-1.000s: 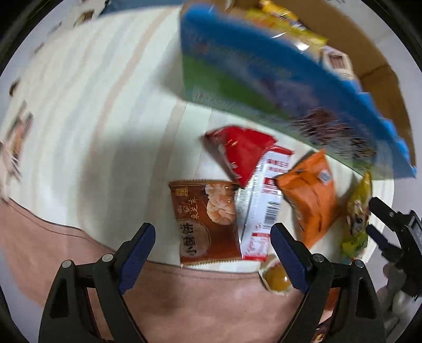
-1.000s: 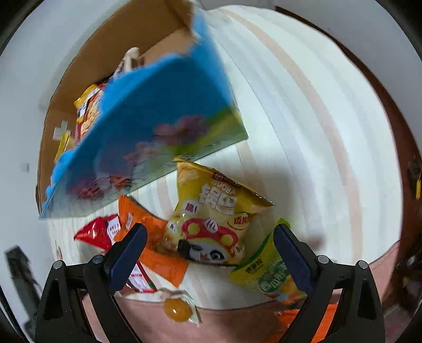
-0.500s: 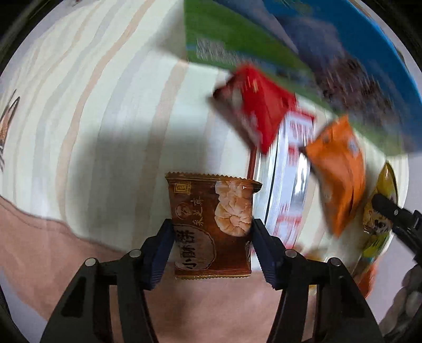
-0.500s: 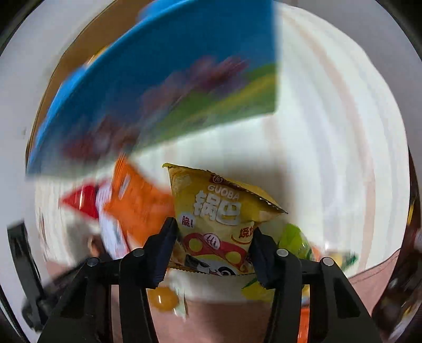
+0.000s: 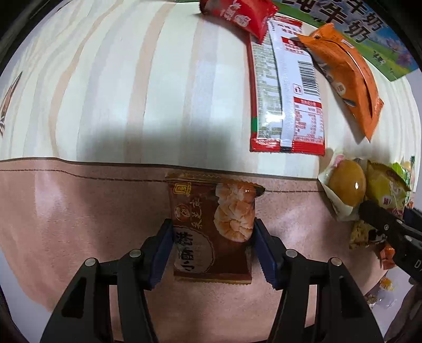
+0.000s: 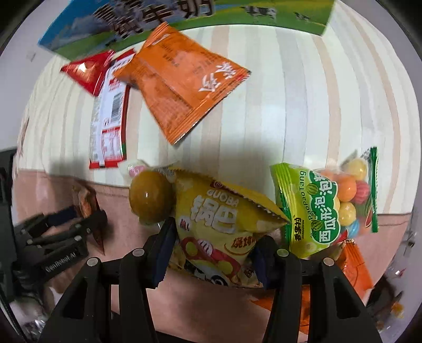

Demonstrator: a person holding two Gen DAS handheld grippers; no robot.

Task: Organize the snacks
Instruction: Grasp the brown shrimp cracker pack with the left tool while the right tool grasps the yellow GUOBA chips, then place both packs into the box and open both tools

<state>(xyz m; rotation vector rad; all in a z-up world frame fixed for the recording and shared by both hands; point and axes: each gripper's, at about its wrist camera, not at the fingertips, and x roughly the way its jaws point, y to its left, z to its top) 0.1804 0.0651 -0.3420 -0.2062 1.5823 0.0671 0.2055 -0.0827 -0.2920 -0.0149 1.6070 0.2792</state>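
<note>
My left gripper (image 5: 212, 246) is shut on a brown pastry packet (image 5: 211, 227) and holds it above the pink cloth edge. My right gripper (image 6: 211, 246) is shut on a yellow Guoba chip bag (image 6: 219, 219). On the striped table lie a red packet (image 5: 237, 15), a red-and-white packet (image 5: 287, 89) and an orange packet (image 6: 182, 84). A wrapped round yellow pastry (image 6: 151, 196) and a green bubble-gum bag (image 6: 324, 208) sit beside the chip bag. The left gripper also shows in the right wrist view (image 6: 79, 219).
A blue and green milk carton box (image 6: 184, 18) stands at the far side of the table. A pink cloth border (image 5: 79, 205) runs along the near table edge. More small snacks (image 5: 385, 285) lie low at the right.
Both grippers went from open to shut on their packets, then drew back toward the near edge with them; the box now sits farther away.
</note>
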